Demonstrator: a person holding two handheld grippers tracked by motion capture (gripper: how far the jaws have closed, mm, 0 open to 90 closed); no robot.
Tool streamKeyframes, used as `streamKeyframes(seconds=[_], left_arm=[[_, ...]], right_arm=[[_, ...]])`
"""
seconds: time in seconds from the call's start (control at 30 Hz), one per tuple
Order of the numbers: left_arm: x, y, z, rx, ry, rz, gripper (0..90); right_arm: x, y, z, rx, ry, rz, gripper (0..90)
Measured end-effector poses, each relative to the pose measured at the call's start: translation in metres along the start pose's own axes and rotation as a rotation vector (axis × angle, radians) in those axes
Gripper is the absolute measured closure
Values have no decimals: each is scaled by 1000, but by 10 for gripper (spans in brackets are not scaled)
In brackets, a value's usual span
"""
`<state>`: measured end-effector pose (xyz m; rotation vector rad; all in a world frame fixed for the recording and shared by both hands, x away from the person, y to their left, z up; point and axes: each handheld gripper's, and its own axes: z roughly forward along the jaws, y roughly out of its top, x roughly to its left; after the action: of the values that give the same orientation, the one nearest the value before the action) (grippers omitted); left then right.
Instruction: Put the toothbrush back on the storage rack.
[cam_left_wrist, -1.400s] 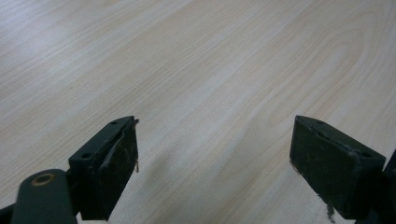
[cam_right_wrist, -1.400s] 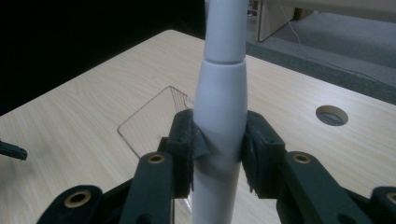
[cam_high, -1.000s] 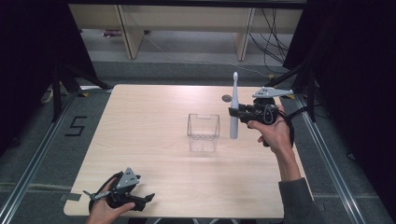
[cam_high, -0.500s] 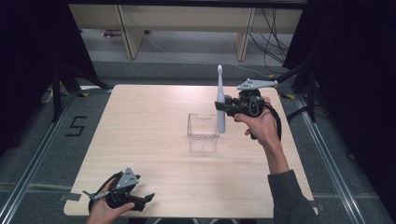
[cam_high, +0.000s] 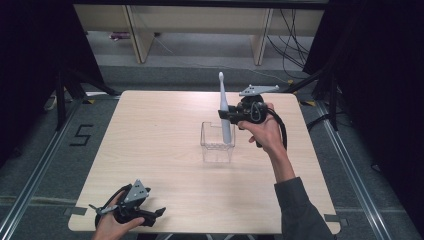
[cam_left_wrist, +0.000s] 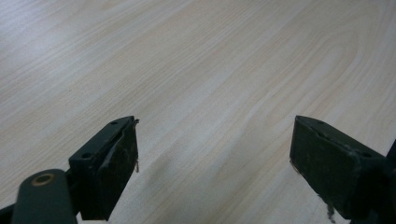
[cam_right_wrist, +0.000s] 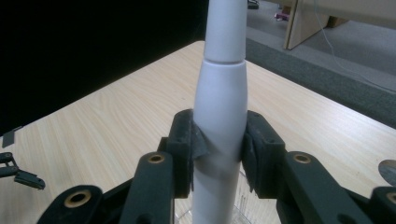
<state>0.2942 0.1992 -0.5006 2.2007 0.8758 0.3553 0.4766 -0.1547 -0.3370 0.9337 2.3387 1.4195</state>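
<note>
High view: my right gripper (cam_high: 226, 114) sits right of centre in the frame, its jaws clamped on the body of a white electric toothbrush (cam_high: 223, 102). I hold the toothbrush close to upright, its thin brush end pointing toward the top of the frame and leaning slightly left. Its lower end dips inside a clear plastic box (cam_high: 217, 145) at the centre of the wooden table (cam_high: 150, 130), near the box's right wall; I cannot tell whether it touches the bottom. The person's right hand (cam_high: 265, 131) grips the tool from the right, with the sleeve running to the lower right edge.

Right gripper view: the right gripper (cam_right_wrist: 219, 144) appears at bottom centre, both black pads pressed against the toothbrush (cam_right_wrist: 220, 93) just below the seam where the neck joins the handle. The toothbrush rises through the middle of the frame and out of its top edge. A sliver of the clear box's rim (cam_right_wrist: 243, 186) shows behind the jaws at the bottom.

High view, lower left: my left gripper (cam_high: 159, 212) rests low at the table's near edge, held in the left hand (cam_high: 112, 227), well apart from the box.

Left gripper view: the left gripper (cam_left_wrist: 215, 158) has its jaws spread wide, one at lower left and one at lower right, with bare table (cam_left_wrist: 210, 70) between them.
</note>
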Motion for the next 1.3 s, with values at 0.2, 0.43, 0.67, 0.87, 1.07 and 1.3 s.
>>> streamKeyframes(seconds=[0.2,0.43,0.67,0.87,1.07,1.3], left_arm=[[0,0,0,0,0,3,147],[0,0,0,0,-2,6,147],[0,0,0,0,0,4,147],[0,0,0,1,-2,4,147],[0,0,0,1,-3,13,147],[0,0,0,2,-3,13,147]], right_arm=[[-3,-4,15,21,8,15,668],[-5,-6,26,63,-16,14,668],[-7,-12,37,115,-29,-8,668],[-9,-23,50,152,-36,14,669],[-8,-30,61,207,-48,7,668],[-8,-37,70,257,-58,-22,668]])
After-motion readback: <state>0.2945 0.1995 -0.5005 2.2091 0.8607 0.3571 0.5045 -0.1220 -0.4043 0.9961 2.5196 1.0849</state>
